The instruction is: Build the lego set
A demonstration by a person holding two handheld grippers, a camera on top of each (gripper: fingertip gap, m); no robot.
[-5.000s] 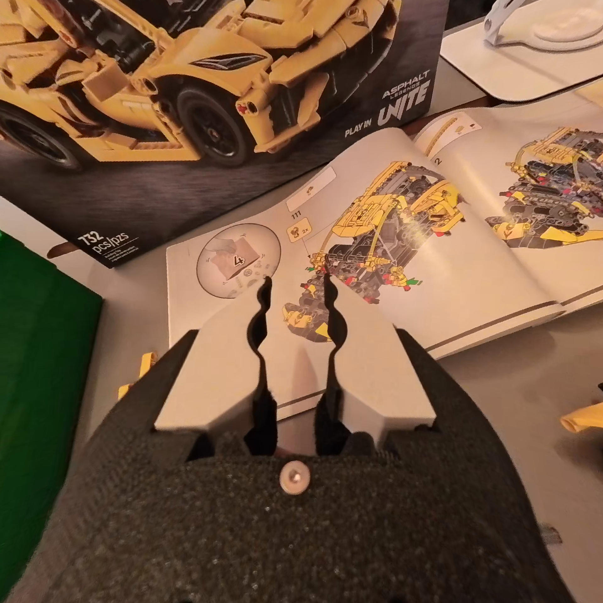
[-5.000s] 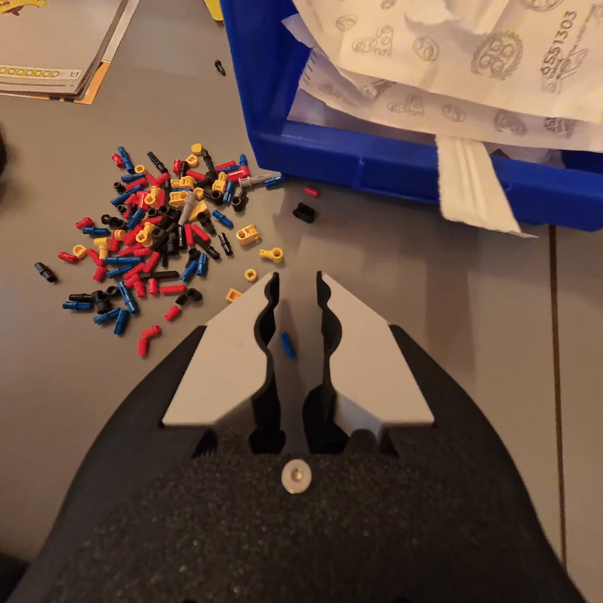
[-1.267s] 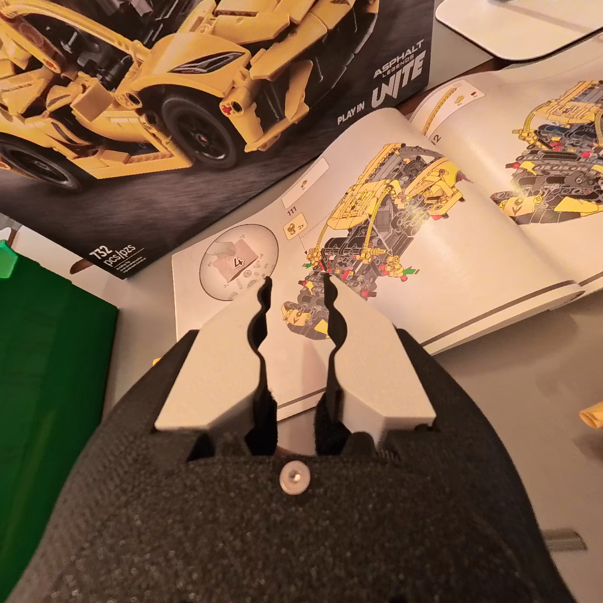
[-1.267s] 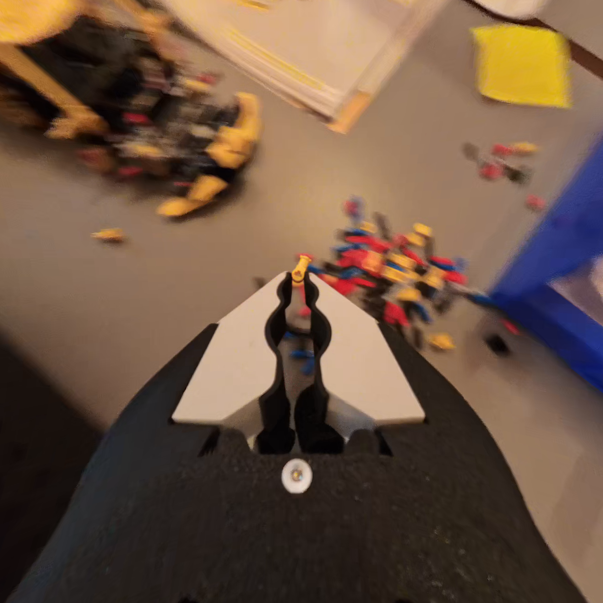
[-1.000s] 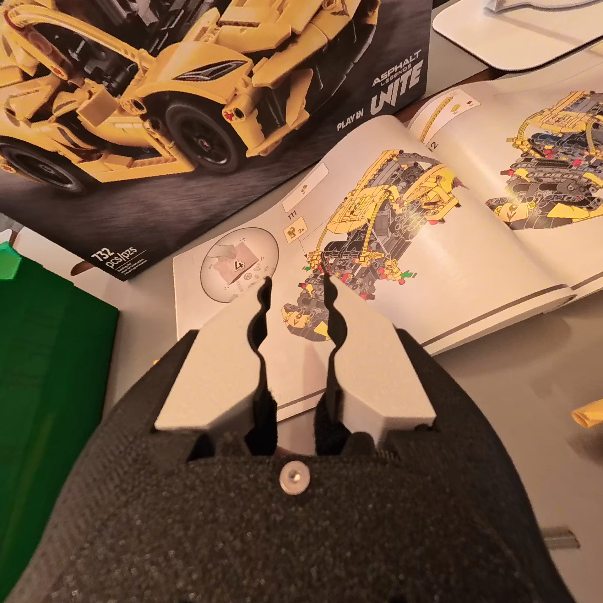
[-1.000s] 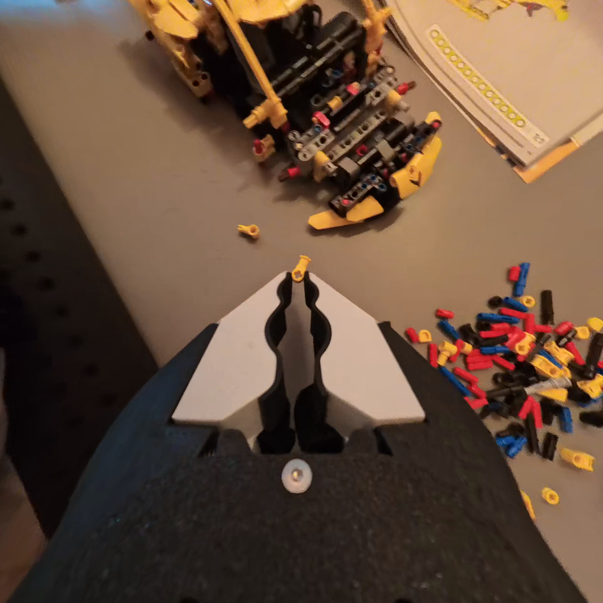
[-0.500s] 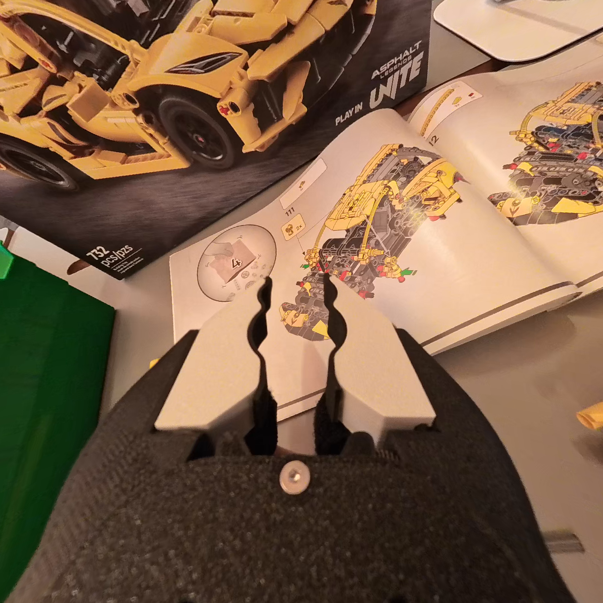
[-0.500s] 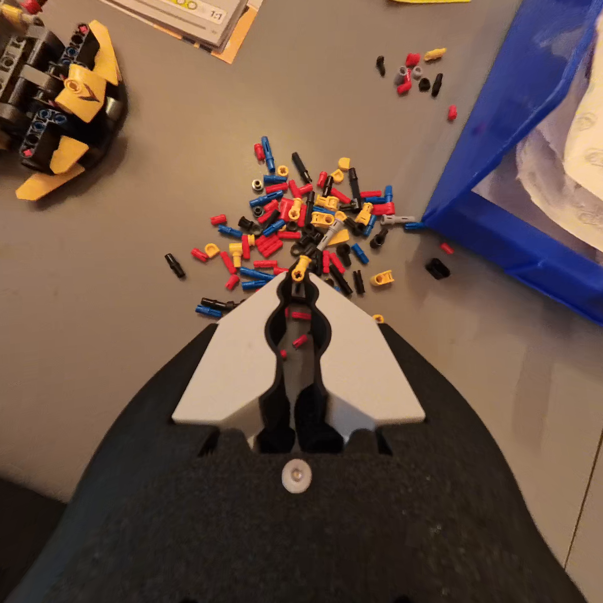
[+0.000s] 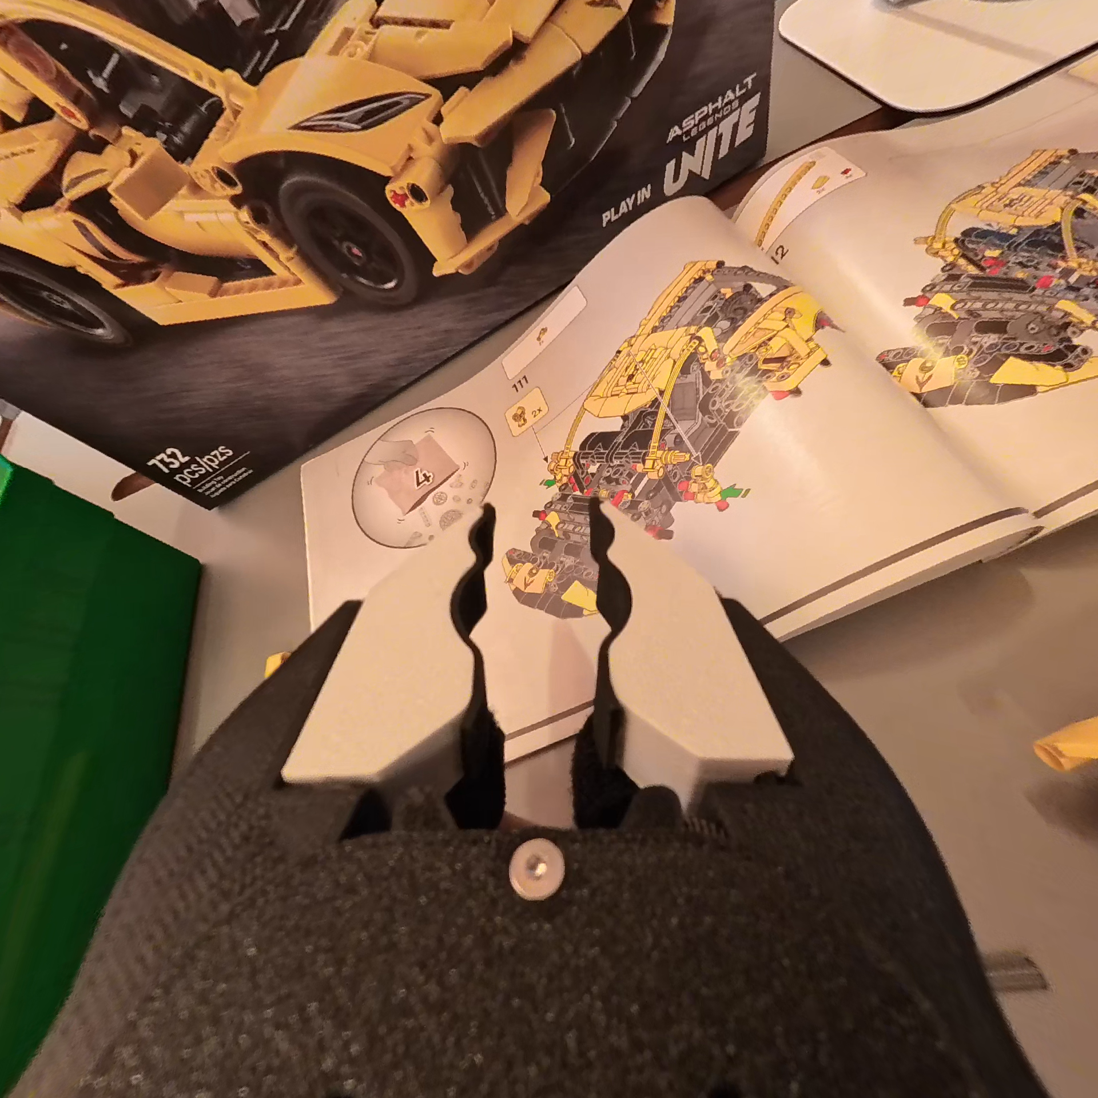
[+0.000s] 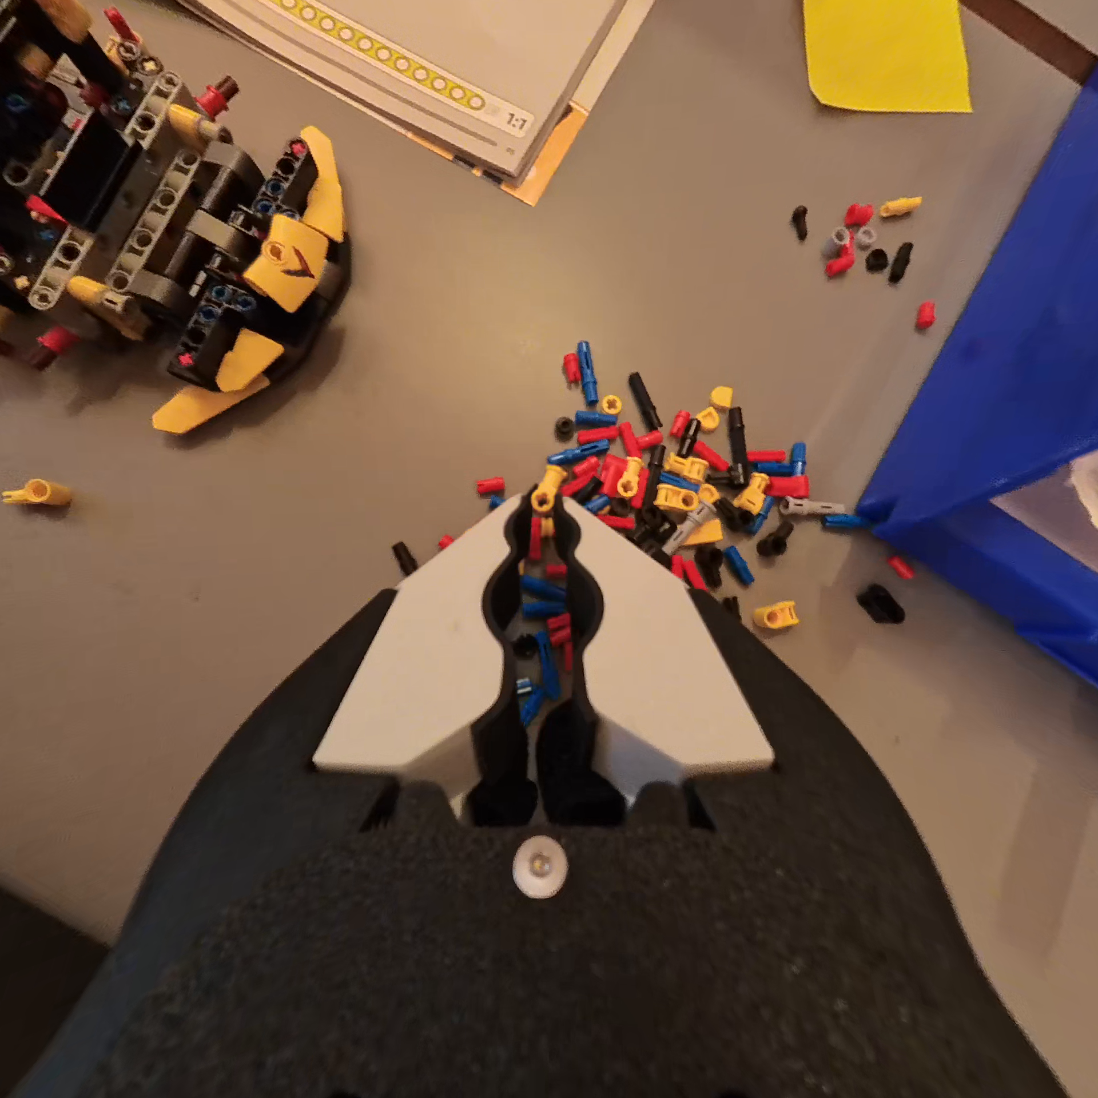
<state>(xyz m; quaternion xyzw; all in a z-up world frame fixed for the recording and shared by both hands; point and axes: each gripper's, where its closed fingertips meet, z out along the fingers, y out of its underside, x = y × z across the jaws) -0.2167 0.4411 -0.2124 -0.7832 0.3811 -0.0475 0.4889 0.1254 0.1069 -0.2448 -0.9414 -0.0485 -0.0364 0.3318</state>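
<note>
The small yellow plastic connector piece [image 10: 543, 496] is pinched at the very tips of the right gripper [image 10: 545, 505], whose jaws are closed tight on it so it cannot drop, and it hangs just above the pile of little red, blue, black and yellow pins [image 10: 665, 481] on the grey table [image 10: 475, 309]. The half-built black and yellow lego car [image 10: 160, 237] sits well off to the side, likely where the piece must go. The left gripper [image 9: 540, 514] is open and holds nothing, over the open paper instruction booklet [image 9: 802, 475] beside the dark lego box with the yellow car picture [image 9: 297, 208], maybe so the page is easy to see.
</note>
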